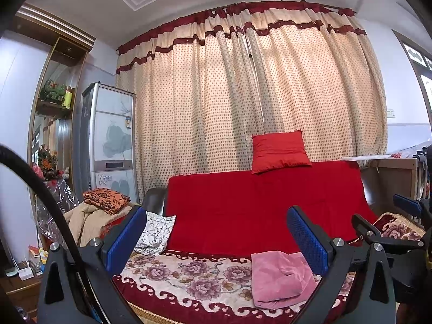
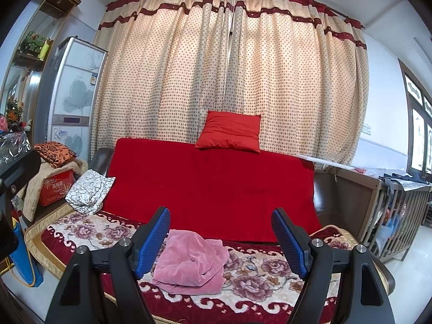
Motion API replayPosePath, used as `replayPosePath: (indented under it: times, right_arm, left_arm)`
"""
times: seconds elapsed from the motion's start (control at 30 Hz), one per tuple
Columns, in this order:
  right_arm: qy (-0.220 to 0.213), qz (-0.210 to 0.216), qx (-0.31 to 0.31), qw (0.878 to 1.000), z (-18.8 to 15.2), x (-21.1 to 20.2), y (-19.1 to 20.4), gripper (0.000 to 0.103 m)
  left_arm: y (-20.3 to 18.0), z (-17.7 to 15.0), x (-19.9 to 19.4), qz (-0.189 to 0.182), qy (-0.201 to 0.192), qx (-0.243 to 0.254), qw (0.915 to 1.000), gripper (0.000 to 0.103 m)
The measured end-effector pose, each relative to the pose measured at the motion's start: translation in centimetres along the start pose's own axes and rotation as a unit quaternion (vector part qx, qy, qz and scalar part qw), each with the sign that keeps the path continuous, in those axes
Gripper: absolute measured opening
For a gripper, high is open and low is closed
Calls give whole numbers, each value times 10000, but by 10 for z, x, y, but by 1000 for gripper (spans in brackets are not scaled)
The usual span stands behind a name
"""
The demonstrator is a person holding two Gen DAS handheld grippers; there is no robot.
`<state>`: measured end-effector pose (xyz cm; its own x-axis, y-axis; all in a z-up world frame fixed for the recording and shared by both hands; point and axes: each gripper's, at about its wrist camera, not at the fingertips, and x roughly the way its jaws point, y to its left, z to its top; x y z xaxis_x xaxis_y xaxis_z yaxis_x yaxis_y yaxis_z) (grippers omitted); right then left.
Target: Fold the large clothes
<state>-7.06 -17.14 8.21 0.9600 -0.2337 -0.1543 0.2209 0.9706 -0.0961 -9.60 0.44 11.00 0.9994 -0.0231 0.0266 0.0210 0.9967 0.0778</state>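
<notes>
A pink garment [image 1: 280, 279] [image 2: 190, 262] lies folded in a loose bundle on the floral blanket [image 1: 189, 278] [image 2: 259, 272] that covers the sofa seat. My left gripper [image 1: 218, 239] is held open in front of the sofa, nothing between its blue pads; the pink garment sits low and to the right, near the right pad [image 1: 307, 240]. My right gripper [image 2: 220, 240] is also open and empty, with the pink garment below and between its fingers, closer to the left pad [image 2: 154, 240]. Part of the right gripper [image 1: 388, 232] shows at the right edge of the left wrist view.
A red cover [image 1: 259, 205] [image 2: 210, 189] drapes the sofa back, with a red cushion [image 1: 279, 151] [image 2: 229, 131] on top. A white patterned cloth [image 1: 155, 232] [image 2: 89, 191] lies at the seat's left end. Piled clothes with an orange cloth [image 1: 105, 199] [image 2: 55, 152] stand left; a wooden crib [image 2: 399, 216] right.
</notes>
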Motion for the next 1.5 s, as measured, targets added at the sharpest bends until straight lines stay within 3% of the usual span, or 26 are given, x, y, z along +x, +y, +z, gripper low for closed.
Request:
replayPosePath:
  times: [0.9,1.5]
  right_arm:
    - [274,124,-30,9995,-9,12,7,80]
    - [839,68,56,9964,-31,48,4,80]
  left_arm:
    - [-2,-6,9,-47,157,107,9998,103]
    - [-11,-35,56,74,955,214,9952,103]
